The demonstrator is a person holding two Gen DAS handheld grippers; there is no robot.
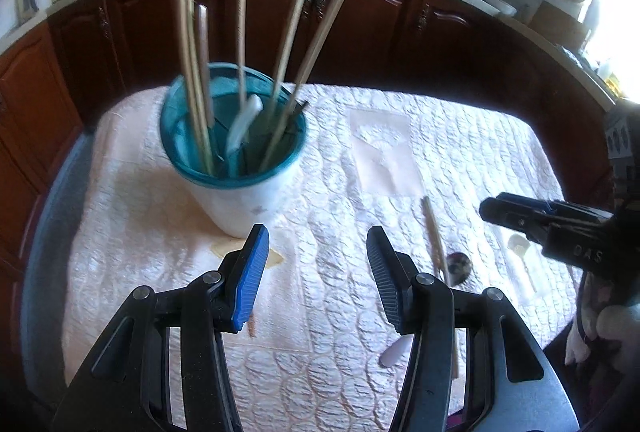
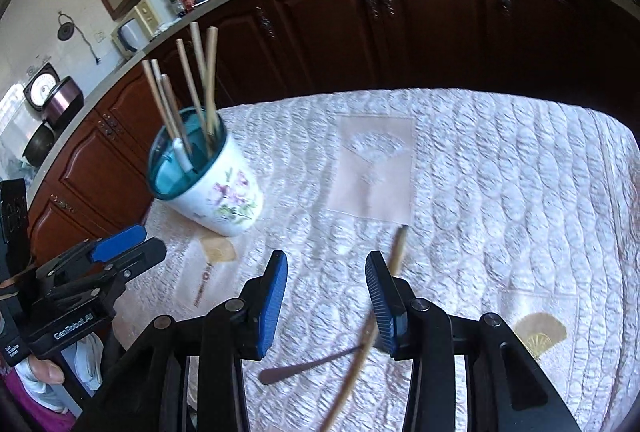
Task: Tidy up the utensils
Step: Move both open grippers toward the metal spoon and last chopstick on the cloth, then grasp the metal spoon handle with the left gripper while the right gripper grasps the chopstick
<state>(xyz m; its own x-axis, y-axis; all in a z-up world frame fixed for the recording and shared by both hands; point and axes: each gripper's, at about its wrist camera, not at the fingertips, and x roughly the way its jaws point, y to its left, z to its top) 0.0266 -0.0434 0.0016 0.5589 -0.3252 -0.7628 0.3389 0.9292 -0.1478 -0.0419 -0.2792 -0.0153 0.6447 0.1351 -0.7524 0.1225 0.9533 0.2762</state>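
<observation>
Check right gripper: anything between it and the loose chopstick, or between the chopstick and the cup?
Nothing visible. The right gripper is open just above the chopstick on the cloth. Toward the cup, only bare cloth; the left gripper sits off to the side.

Teal-lined floral cup [image 2: 208,188] at ten o'clock stands upright, chopsticks [image 2: 200,88] bristling; one chopstick [image 2: 398,248] and spoon [image 2: 304,366] lie at six.

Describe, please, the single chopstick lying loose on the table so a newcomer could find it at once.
Start from the white quilted tablecloth and find the floral cup with a teal inside, which holds upright chopsticks. To its right, nearer the camera, one wooden chopstick lies flat on the cloth beside the right gripper. Unlike its neighbours, it is long, straight and pale wood, crossing a metal spoon.
</observation>
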